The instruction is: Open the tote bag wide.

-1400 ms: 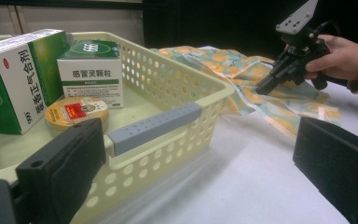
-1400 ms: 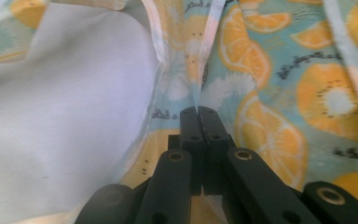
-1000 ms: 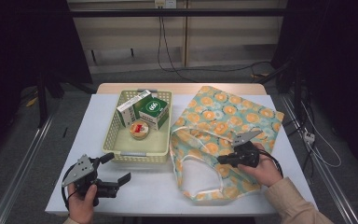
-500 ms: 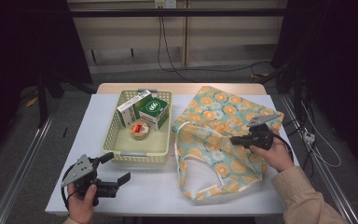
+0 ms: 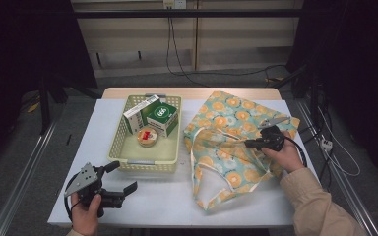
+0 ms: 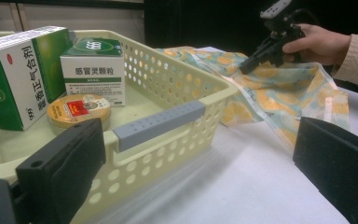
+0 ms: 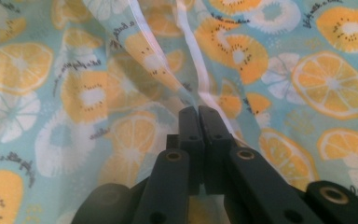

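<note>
Right tongs [image 5: 248, 143] are closed tight on the white-trimmed edge of the fruit-print bag [image 5: 226, 147]; in the right gripper view the two jaws meet with the trim [image 7: 186, 93] pinched at their tips and the cloth tented up around them. Judgement: the rim is being lifted to open the bag's mouth so that goods from the basket [image 5: 128, 160] can go in. The bag lies on the right half of the tabletop [image 5: 167, 196], its far corner close to the right edge and its looped handle [image 5: 202, 191] pointing toward the near edge. Left tongs [image 5: 125, 183] stand wide with nothing between them, held low near the near-left corner, just short of the basket's near rim; the grey grip bar [image 6: 158, 125] fills the gap in the left gripper view. Probably parked there until the bag is open. The basket sits left of centre, holding two green-and-white boxes [image 5: 152, 115] and a round tin [image 5: 146, 136]. Open room: a bare strip along the near edge between basket and bag handle, and bare margin left of the basket. Basket wall and bag nearly touch, so passage between them is tight.
</note>
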Demonstrator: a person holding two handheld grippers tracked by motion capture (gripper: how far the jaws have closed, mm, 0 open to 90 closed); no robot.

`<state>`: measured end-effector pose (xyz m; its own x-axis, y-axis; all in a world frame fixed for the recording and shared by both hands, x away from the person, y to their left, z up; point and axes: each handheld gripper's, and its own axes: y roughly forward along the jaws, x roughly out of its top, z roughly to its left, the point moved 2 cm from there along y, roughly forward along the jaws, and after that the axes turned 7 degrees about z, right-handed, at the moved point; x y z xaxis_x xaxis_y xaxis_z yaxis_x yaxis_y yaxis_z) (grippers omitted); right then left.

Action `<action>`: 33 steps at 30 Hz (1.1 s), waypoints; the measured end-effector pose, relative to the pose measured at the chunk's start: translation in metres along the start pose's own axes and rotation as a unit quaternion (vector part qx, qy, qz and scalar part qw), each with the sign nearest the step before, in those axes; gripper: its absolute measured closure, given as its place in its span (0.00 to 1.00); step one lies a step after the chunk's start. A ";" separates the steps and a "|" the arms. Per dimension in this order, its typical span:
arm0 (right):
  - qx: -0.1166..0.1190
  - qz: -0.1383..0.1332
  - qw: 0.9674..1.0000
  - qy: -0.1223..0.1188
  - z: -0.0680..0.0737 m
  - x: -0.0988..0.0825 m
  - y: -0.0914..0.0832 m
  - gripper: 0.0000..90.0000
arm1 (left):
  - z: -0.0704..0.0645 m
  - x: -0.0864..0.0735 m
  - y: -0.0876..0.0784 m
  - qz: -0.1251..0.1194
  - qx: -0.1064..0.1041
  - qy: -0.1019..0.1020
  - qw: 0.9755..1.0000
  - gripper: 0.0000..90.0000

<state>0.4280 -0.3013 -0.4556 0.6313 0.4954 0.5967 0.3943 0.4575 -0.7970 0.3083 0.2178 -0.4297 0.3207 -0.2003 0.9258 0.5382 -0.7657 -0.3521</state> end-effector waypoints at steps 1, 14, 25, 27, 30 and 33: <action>-0.003 0.000 1.000 -0.001 -0.001 -0.001 0.001 0.98 | 0.000 0.000 0.000 -0.001 -0.001 0.000 1.000 0.02; -0.015 0.010 1.000 -0.007 0.006 -0.009 -0.012 0.85 | -0.002 0.001 0.002 -0.001 -0.002 0.000 1.000 0.02; -0.009 -0.023 0.999 -0.045 0.040 0.009 -0.018 0.63 | -0.002 0.001 0.003 0.001 -0.004 0.002 1.000 0.02; -0.001 -0.028 0.998 -0.050 0.047 0.012 -0.018 0.63 | -0.001 0.001 0.002 0.003 -0.003 0.005 1.000 0.02; 0.005 -0.032 0.998 -0.055 0.054 0.016 -0.016 0.63 | -0.002 0.001 0.002 0.002 -0.003 0.004 1.000 0.02; 0.009 -0.034 0.998 -0.057 0.060 0.018 -0.014 0.62 | -0.002 0.001 0.002 0.002 -0.003 0.005 1.000 0.02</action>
<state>0.3941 -0.2543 -0.4282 0.5234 0.5425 0.6571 0.4214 0.5055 -0.7529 0.3085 0.2150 -0.4288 0.3154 -0.2093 0.9256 0.5320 -0.7687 -0.3551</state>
